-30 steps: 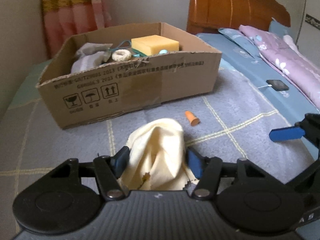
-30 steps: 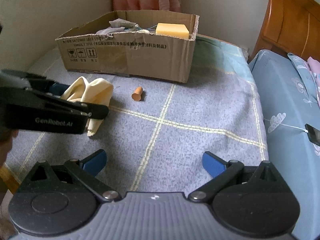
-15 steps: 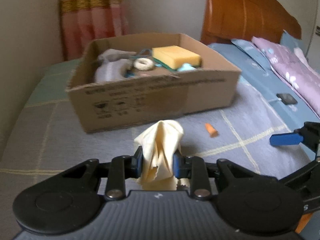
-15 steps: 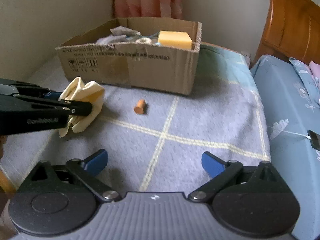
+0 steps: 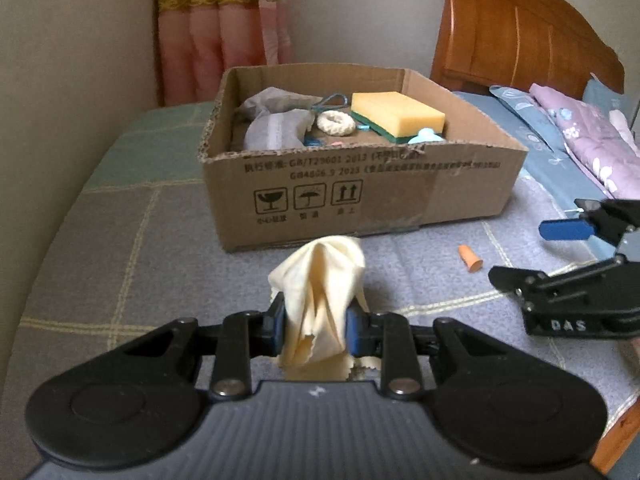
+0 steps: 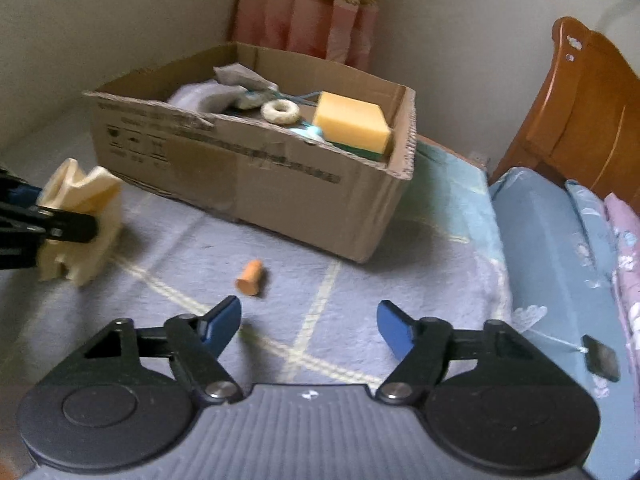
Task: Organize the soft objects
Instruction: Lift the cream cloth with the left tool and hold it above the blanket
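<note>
My left gripper (image 5: 315, 326) has clamped on the pale yellow cloth (image 5: 320, 280), now lifted before the cardboard box (image 5: 360, 196). My right gripper (image 6: 309, 322), jaws just narrowing with nothing between them, nears the orange earplug (image 6: 250, 277) on the bed; both go in next.

Grey checked blanket (image 6: 420, 280) on bed: cardboard box (image 5: 360, 200), orange earplug (image 6: 250, 278).

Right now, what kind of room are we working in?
Most likely a bedroom: the cardboard box sits on a bed's checked blanket, with a wooden headboard, patterned pillows and a curtain behind.
</note>
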The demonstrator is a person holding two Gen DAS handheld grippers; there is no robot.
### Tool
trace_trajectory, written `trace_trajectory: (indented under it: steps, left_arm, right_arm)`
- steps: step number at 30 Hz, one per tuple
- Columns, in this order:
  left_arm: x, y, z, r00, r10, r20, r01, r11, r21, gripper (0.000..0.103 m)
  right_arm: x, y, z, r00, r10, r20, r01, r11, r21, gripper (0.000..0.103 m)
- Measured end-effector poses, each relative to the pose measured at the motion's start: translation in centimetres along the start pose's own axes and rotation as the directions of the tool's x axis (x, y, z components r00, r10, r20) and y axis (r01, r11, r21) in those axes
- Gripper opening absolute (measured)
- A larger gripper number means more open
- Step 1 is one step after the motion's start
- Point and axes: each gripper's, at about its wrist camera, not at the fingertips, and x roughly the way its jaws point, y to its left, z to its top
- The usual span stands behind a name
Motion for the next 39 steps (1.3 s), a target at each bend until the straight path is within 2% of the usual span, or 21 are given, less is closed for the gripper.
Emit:
trace_trajectory:
  steps: [2,7,13,17,22,27,31,39]
  left_arm:
    - [0.1,0.1,0.1,1.000,-0.006,0.000,0.006,1.000,-0.001,0.027]
    - [0.1,0.1,0.1,1.000,-0.010,-0.002,0.010,1.000,-0.002,0.027]
    - [0.3,0.2,0.1,1.000,-0.011,-0.007,0.011,1.000,0.000,0.027]
    - [0.4,0.2,0.1,1.000,-0.008,-0.011,0.008,1.000,-0.001,0.027]
    - [0.6,0.2,0.1,1.000,-0.009,-0.013,0.009,1.000,0.000,0.027]
    - [0.7,0.2,0.0,1.000,-0.006,-0.013,0.006,1.000,-0.003,0.027]
    - [0.7,0.2,0.0,1.000,-0.004,-0.017,0.004,1.000,-0.001,0.027]
    - [0.7,0.2,0.1,1.000,-0.003,-0.016,0.003,1.000,0.000,0.027]
  right_arm:
    - [0.5,-0.1,0.0,1.000,-0.025,-0.009,0.025,0.999,-0.024,0.074]
    - [1.1,0.2,0.5,1.000,-0.007,0.003,0.007,0.999,-0.044,0.074]
    - [1.6,1.4,1.5,0.999,0.047,0.020,-0.045,0.995,-0.087,0.071]
    - [2.0,1.7,2.2,0.996,0.090,0.022,-0.087,0.991,-0.105,0.065]
    - [2.4,1.6,2.8,0.987,0.157,0.024,-0.153,0.980,-0.129,0.054]
    - [2.8,1.8,3.2,0.978,0.205,0.031,-0.198,0.968,-0.154,0.053]
    - [3.3,1.8,3.6,0.961,0.276,0.031,-0.267,0.949,-0.167,0.042]
    - [3.8,1.2,4.1,0.942,0.336,0.004,-0.332,0.933,-0.140,0.038]
